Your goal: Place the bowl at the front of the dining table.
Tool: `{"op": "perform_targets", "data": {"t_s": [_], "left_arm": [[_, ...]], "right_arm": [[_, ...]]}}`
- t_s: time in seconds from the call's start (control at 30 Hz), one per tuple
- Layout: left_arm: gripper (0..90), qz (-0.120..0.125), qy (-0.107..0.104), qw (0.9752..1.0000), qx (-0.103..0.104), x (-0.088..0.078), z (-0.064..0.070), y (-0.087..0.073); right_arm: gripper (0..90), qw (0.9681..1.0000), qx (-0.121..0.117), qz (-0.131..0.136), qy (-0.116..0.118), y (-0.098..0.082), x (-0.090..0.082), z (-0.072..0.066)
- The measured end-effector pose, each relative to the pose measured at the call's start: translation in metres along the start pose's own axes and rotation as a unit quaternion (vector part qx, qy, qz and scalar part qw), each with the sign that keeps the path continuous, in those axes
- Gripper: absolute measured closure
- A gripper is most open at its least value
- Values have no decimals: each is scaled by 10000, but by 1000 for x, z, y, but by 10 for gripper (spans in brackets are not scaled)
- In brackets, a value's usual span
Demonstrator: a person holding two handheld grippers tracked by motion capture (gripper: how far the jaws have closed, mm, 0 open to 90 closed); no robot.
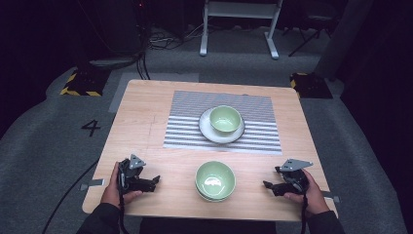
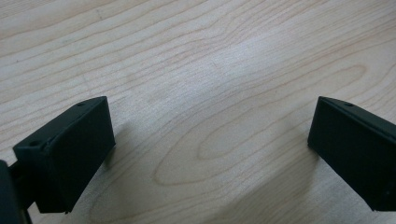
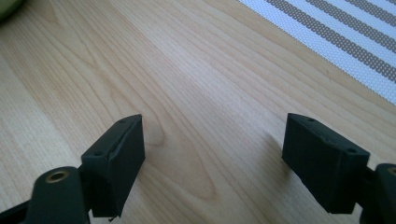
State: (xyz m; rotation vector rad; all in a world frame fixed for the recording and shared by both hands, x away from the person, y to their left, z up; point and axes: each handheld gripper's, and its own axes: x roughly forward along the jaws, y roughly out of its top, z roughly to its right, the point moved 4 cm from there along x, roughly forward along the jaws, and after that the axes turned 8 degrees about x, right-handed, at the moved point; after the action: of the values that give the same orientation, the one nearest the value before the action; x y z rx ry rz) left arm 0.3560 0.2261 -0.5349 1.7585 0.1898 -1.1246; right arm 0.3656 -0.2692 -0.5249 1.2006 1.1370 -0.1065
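Observation:
A pale green bowl (image 1: 225, 118) rests on a white plate (image 1: 209, 130) in the middle of a striped placemat (image 1: 190, 122). Nearer me, stacked green bowls (image 1: 215, 181) sit on the bare wood. My left gripper (image 1: 155, 181) lies low near the front left edge, left of those bowls and pointing toward them. Its jaws stand open over bare wood, as my left gripper (image 2: 210, 140) shows in its own view. My right gripper (image 1: 267, 186) is at the front right, aimed left at the bowls. My right gripper (image 3: 212, 154) is open with nothing between its jaws.
The wooden table (image 1: 141, 117) has its front edge just behind both hands. In the right gripper view the placemat's (image 3: 345, 37) corner shows at upper right and a green bowl rim (image 3: 9, 7) at top left. Dark floor, cables and a white stand (image 1: 238, 29) lie beyond the table.

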Motion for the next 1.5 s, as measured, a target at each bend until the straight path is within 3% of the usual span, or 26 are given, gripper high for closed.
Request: {"op": "perform_targets", "data": {"t_s": [0.37, 1.5], "left_arm": [[4, 2, 10, 10000, -4, 0, 0, 0], [5, 4, 19, 10000, -29, 0, 0, 0]], "right_arm": [[164, 9990, 146, 423, -46, -15, -7, 9], [133, 9992, 138, 381, -43, -14, -5, 10]]}}
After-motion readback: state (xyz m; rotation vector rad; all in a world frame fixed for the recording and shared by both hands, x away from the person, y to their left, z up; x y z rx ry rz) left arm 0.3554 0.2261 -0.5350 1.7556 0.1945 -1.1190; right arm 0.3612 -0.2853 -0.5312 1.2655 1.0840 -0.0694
